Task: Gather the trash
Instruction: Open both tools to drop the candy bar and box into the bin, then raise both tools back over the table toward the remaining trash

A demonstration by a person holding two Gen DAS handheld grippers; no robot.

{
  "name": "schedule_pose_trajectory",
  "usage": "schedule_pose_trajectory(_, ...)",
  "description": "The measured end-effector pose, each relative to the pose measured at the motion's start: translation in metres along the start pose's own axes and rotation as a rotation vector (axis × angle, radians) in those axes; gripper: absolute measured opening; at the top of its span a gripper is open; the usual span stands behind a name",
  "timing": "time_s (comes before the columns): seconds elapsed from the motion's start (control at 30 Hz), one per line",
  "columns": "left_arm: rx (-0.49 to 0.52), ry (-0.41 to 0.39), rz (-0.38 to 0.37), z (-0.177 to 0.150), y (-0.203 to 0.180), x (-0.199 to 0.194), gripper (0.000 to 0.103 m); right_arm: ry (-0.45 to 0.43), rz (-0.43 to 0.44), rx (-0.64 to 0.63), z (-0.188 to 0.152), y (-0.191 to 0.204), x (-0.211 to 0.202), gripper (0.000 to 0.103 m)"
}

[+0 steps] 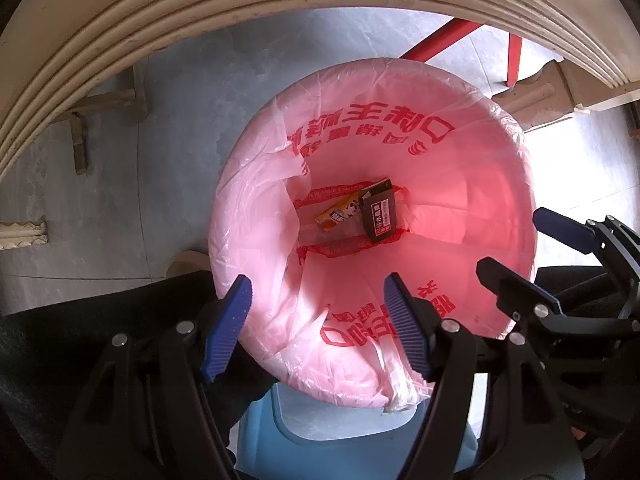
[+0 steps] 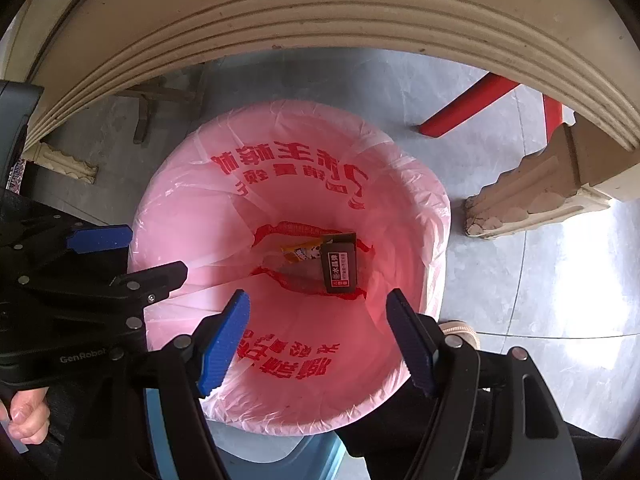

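Observation:
A bin lined with a pink printed bag [image 1: 248,184] [image 2: 168,200] stands on the floor right below both grippers. At its bottom lie a dark box [image 1: 378,216] [image 2: 338,266] and a yellow snack wrapper [image 1: 336,214] [image 2: 302,254]. My left gripper [image 1: 318,292] [image 2: 154,252] hangs over the bin's near rim, open, with nothing between its blue pads. My right gripper [image 2: 318,300] [image 1: 516,240] hangs beside it over the bin mouth, also open with nothing in it.
A cream carved table edge [image 2: 320,32] arches over the top of both views, with its ornate leg [image 2: 532,196] right of the bin. Red chair legs [image 2: 464,108] stand behind. The bin's blue lid [image 1: 340,432], a shoe [image 2: 456,330] and grey floor tiles surround it.

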State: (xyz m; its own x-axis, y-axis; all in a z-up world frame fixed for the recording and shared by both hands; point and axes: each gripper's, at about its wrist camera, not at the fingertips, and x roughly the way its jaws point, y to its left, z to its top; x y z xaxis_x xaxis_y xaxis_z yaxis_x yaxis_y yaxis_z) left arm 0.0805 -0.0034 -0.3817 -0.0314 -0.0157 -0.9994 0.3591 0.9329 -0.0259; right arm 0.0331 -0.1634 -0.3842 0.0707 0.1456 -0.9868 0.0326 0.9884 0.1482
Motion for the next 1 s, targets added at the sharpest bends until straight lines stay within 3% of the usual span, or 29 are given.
schedule_pose_trajectory(0.47, 0.000, -0.025, 0.006, -0.003, 0.000, -0.009, 0.069, -0.040, 0.020, 0.006, -0.003, 0.007, -0.016, 0.069)
schedule_pose_trajectory(0.53, -0.002, -0.046, 0.021, -0.005, 0.000, -0.015, 0.076, -0.045, 0.031, 0.015, -0.005, 0.006, -0.018, 0.069)
schedule_pose_trajectory(0.67, 0.003, -0.089, 0.035, -0.010, 0.002, -0.028, 0.078, -0.076, 0.022, 0.030, -0.008, 0.004, -0.028, 0.075)
schedule_pose_trajectory(0.87, 0.029, -0.135, 0.057, -0.022, 0.002, -0.054, 0.081, -0.163, 0.026, 0.052, -0.014, 0.006, -0.059, 0.076)
schedule_pose_trajectory(1.0, 0.050, -0.218, 0.074, -0.034, 0.002, -0.092, 0.081, -0.263, 0.012, 0.037, -0.020, 0.012, -0.098, 0.078)
